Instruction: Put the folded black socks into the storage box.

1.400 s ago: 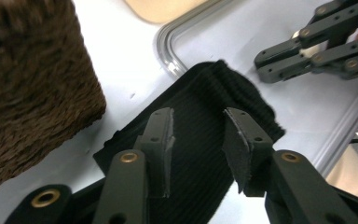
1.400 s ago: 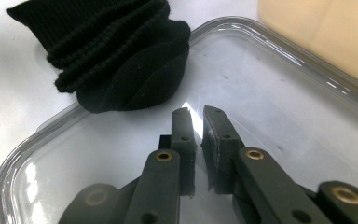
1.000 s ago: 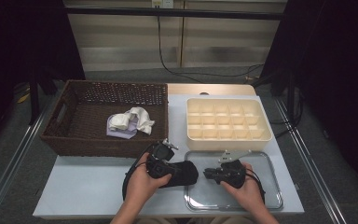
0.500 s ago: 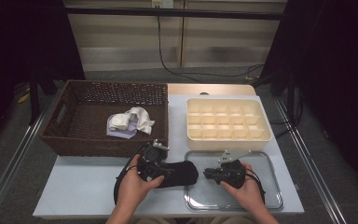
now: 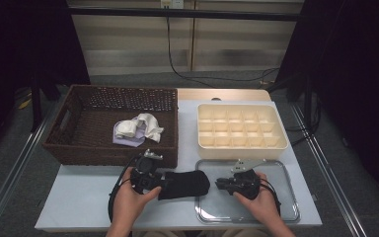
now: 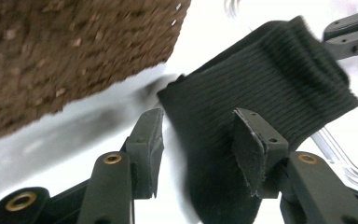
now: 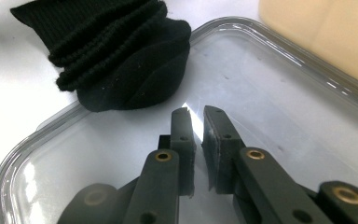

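Since the earlier frames the left hand-held gripper [image 5: 164,183] has drawn back toward the bench's near-left, and the black sock [image 5: 183,184] has come with it, now stretched out flat between the two hands. High view: sock lies on the white bench [image 5: 79,202], its right end just over the left rim of the clear tray [image 5: 286,210]; the right hand-held gripper [image 5: 219,184] sits over the tray, tips pointing left at the sock, a small gap between. Behind, a brown wicker basket [image 5: 69,148] holds a bundle of pale cloths [image 5: 138,129], and a cream compartment box [image 5: 242,129] stands just beyond the tray. Left gripper view: left hand-held gripper's jaws stand well apart, one pad off the sock's edge over bare bench, the other lying above the ribbed sock [image 6: 261,107]; no squeeze on the fabric (whether the pad touches it, cannot tell). Basket wall [image 6: 65,51] close at upper left, tray rim [image 6: 349,163] at lower right, and the other gripper's jaw tips at the sock's far end. Right gripper view: right hand-held gripper [image 7: 196,122] nearly closed, a narrow slit between the pads, nothing in it, hovering over the tray floor [image 7: 284,112]. Folded sock [image 7: 126,60] rests across the tray's rim just ahead of the tips, apart from them; cream box [image 7: 326,32] at upper right.
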Available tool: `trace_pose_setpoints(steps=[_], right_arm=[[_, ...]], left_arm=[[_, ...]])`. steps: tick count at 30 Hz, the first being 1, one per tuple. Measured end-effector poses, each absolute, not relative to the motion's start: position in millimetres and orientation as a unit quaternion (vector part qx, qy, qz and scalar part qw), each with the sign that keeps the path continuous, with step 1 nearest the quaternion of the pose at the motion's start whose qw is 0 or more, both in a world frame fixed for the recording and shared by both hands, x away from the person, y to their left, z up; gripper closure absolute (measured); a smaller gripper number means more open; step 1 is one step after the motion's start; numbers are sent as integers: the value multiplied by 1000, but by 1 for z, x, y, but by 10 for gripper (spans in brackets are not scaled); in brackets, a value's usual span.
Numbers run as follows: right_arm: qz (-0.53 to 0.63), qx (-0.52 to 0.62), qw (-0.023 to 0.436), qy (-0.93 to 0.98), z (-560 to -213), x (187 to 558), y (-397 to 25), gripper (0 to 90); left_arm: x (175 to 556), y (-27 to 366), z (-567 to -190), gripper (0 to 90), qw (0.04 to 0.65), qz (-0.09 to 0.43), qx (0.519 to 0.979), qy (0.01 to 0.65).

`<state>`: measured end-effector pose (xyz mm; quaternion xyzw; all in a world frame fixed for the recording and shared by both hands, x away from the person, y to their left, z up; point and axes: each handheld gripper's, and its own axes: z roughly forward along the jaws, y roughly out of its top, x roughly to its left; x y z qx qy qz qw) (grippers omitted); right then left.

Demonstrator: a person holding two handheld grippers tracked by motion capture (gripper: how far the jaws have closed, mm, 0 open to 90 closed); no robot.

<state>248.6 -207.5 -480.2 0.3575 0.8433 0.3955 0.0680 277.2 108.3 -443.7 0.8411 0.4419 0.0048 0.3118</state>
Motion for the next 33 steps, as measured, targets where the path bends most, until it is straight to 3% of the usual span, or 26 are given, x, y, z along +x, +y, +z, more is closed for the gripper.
trace_pose_setpoints(steps=[23,33], right_arm=[[393,354,71,845,-480,248,-207,828],[394,354,72,845,-480,248,-207,824]], left_arm=[[275,112,-461,521,311,1,835,454],[273,110,-463,595,311,8,839,447]])
